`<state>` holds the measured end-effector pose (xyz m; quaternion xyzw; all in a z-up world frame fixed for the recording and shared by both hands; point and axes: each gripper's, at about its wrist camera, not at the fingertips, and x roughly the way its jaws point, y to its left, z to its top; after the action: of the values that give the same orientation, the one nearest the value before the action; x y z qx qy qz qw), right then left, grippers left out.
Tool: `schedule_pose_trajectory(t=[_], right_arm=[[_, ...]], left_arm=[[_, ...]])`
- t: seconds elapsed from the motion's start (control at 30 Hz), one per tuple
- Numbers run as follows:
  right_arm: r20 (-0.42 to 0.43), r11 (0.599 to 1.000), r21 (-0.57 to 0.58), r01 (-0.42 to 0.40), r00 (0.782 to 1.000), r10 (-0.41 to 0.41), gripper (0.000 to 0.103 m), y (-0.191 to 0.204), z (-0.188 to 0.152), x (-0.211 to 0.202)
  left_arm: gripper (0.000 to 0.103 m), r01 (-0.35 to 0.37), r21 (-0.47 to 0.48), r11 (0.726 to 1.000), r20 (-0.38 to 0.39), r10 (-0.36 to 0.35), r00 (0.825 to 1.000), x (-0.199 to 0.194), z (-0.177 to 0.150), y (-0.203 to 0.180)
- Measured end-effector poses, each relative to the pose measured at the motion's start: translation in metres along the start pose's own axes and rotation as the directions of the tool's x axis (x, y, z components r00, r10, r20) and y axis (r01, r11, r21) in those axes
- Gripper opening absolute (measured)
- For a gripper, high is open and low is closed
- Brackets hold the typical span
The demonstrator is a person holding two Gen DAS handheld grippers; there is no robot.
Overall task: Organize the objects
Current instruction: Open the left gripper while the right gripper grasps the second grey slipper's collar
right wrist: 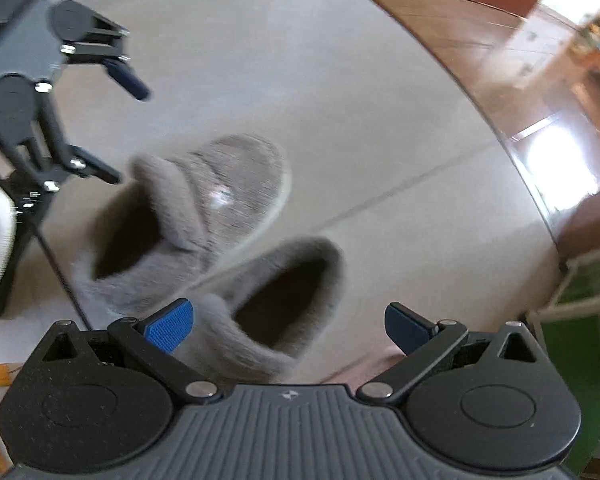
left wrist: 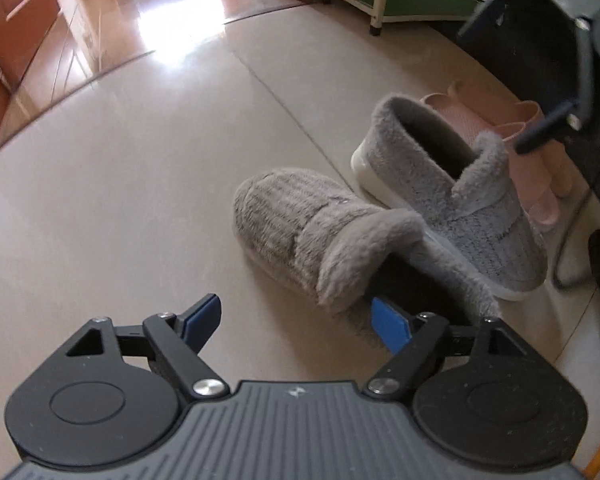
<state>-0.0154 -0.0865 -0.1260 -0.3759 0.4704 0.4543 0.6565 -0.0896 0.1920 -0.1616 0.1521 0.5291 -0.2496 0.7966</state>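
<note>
Both tongs stood spread, gripping nothing: the left gripper (left wrist: 298,322) just behind the near grey slipper (left wrist: 300,236), the right gripper (right wrist: 290,326) over the far grey slipper (left wrist: 452,196), perhaps touching its cuff; pink slippers (left wrist: 536,148) lay just beyond.

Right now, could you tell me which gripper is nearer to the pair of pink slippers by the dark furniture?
The right gripper is nearer, hovering open beside the pink slippers. The left gripper is open at the near fuzzy grey slipper, farther away.

Bare floor (left wrist: 120,184) left; grey slippers (left wrist: 320,232) block right.
</note>
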Motion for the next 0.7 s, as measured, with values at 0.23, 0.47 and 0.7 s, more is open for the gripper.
schedule_pose_trajectory(t=[0.23,0.47,0.7], right_arm=[[0.038,0.987,0.159,0.012,0.999,-0.018,0.100,0.045,0.027,0.002],[0.003,0.949,0.316,-0.021,1.000,0.021,0.069,0.095,0.041,0.034],[0.003,0.887,0.458,-0.056,0.998,0.061,0.067,0.113,0.067,0.073]], left_arm=[[0.083,-0.052,0.012,0.999,-0.015,0.052,0.999,-0.002,-0.011,0.027],[0.083,-0.156,-0.028,0.987,0.009,0.156,0.988,-0.006,-0.024,0.053],[0.083,-0.182,-0.079,0.980,0.009,0.183,0.983,-0.005,-0.038,0.071]])
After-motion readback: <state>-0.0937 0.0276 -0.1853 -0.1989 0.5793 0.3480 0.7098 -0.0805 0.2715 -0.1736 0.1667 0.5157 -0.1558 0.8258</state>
